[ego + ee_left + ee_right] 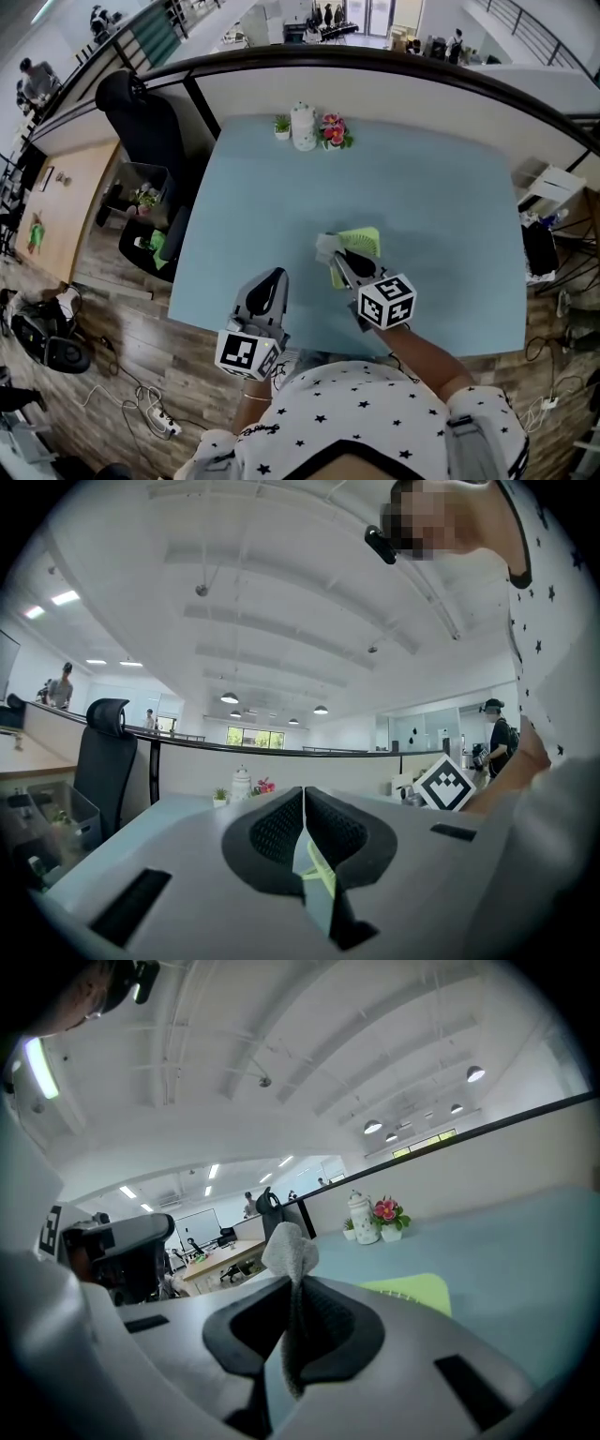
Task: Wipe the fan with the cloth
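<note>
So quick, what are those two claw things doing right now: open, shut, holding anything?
Left gripper: shut, nothing between its jaws.
Right gripper: shut on the grey cloth.

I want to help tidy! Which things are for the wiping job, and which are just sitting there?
For the job: cloth, right gripper holding it, green fan.
Just sitting there: white jar, flowers, little plant.

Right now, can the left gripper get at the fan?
Probably yes, but it is crowded. Bare table lies ahead of the left gripper, whose jaws are together and empty. The right gripper, clamped on the cloth, sits at the fan's near-left edge, so approach from farther up the table.
</note>
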A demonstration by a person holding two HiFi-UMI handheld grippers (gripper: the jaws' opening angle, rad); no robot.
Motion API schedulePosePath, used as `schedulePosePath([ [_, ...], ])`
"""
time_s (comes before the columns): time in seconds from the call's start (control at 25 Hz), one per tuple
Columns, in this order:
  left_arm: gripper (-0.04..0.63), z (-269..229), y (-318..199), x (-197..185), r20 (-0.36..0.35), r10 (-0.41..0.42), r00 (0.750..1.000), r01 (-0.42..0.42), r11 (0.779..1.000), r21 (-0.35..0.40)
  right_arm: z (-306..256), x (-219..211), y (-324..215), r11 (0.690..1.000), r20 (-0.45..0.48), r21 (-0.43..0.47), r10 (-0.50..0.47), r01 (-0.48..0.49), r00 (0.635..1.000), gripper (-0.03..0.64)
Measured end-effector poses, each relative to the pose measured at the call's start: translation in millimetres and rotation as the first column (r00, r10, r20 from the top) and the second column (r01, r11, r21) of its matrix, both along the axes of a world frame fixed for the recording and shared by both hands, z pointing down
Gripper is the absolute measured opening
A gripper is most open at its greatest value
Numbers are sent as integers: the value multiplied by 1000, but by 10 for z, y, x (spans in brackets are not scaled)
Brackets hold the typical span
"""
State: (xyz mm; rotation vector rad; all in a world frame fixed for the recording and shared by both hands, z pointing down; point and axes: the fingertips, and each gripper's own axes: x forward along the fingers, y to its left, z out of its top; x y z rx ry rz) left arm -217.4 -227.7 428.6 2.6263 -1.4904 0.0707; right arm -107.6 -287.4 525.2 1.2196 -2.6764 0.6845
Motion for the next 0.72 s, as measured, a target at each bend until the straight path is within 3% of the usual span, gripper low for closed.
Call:
schedulePosePath([
  [0.28, 32, 29, 33, -209, -5, -41, 999, 41, 999, -12, 307, -81, -99, 998, -65, -69, 8, -13, 998, 31],
  [0.72, 32, 42, 53, -280, -7, -70, 998, 70, 997, -10, 468, 54, -199, 995, -110, -84, 36, -45, 993, 29],
])
